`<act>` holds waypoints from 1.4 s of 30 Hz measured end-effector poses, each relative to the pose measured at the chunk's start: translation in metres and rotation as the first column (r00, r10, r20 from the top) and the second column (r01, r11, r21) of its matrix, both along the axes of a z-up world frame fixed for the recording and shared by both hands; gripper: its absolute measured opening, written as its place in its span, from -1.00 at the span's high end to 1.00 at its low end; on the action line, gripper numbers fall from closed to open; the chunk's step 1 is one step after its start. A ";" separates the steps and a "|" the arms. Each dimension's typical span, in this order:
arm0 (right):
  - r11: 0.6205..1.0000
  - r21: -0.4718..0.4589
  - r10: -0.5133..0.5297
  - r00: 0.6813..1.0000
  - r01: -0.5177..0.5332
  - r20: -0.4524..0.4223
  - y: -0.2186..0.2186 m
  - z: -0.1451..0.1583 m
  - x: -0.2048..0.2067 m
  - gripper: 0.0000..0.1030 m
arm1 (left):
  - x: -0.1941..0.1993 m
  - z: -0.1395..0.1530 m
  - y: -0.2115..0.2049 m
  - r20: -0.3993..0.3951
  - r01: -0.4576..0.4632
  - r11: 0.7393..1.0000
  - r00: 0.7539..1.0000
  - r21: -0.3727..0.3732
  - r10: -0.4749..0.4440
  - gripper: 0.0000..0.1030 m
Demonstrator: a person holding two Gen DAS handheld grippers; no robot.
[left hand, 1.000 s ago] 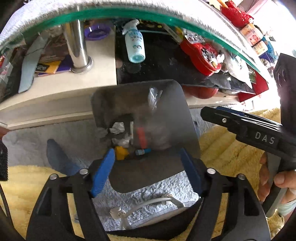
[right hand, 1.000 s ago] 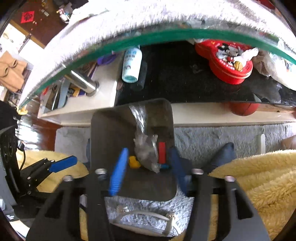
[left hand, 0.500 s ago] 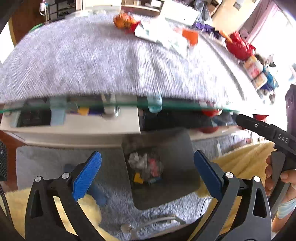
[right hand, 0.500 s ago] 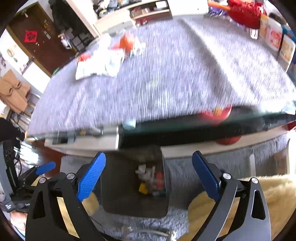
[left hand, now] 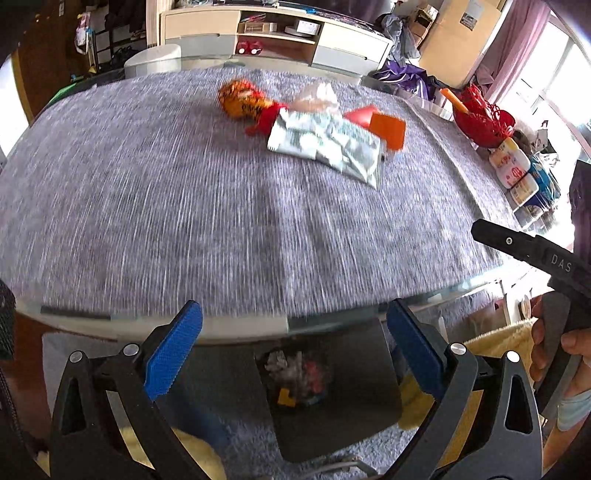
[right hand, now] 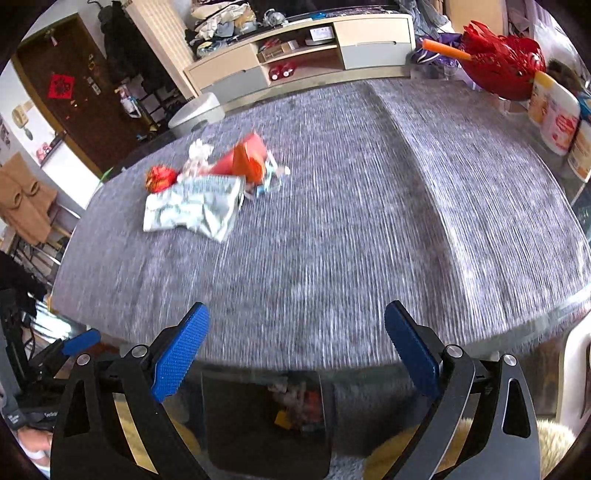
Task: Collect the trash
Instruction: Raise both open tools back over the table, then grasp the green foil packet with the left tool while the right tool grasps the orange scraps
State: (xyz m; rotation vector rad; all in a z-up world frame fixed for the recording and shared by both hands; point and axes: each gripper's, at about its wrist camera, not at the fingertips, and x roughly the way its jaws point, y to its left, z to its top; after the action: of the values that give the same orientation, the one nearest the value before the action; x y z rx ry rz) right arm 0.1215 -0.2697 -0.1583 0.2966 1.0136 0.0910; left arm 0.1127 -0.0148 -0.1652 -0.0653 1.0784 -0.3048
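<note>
A pile of trash lies far across the grey-covered table (left hand: 184, 206): a crumpled silver-white wrapper (left hand: 325, 146), an orange carton (left hand: 388, 129), an orange-red foil wrapper (left hand: 243, 99) and clear plastic (left hand: 317, 98). The same wrapper (right hand: 192, 210), carton (right hand: 247, 158) and red foil ball (right hand: 160, 179) show in the right wrist view. A dark bin (left hand: 332, 391) holding scraps stands on the floor below the table's near edge, also in the right wrist view (right hand: 266, 417). My left gripper (left hand: 291, 350) and my right gripper (right hand: 295, 350) are both open and empty above the bin.
A red mesh basket (right hand: 502, 61) and several white canisters (right hand: 557, 114) stand along the table's right edge. A low cabinet (left hand: 273, 35) lines the far wall. The right gripper's body (left hand: 532, 251) shows at the left view's right. Yellow fluffy fabric (right hand: 554, 443) lies beside the bin.
Both grippers have opened wide and lifted from over the bin below the table's edge up to table-top height. The clear plastic the right gripper held is no longer between its fingers.
</note>
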 end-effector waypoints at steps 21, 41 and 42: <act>0.999 -0.014 0.034 0.999 -0.034 0.040 0.021 0.002 0.114 -0.86 | 0.118 0.002 -0.002 0.027 -0.014 0.999 1.000 -0.029 0.015 -0.82; 0.994 0.052 0.099 0.995 -0.100 0.016 0.016 -0.024 0.136 0.05 | 0.143 -0.020 -0.023 -0.013 0.039 0.993 0.999 -0.109 -0.040 -0.02; 0.992 0.051 0.113 0.993 -0.114 0.020 0.018 -0.024 0.136 0.17 | 0.142 -0.019 -0.024 -0.010 0.045 0.993 0.999 -0.109 -0.046 0.09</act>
State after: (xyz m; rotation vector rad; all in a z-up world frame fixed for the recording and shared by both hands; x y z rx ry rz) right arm 0.2575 -0.2517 -0.1820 0.2849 1.0122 0.2226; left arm 0.2549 -0.0387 -0.1845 -0.1400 1.0759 -0.4048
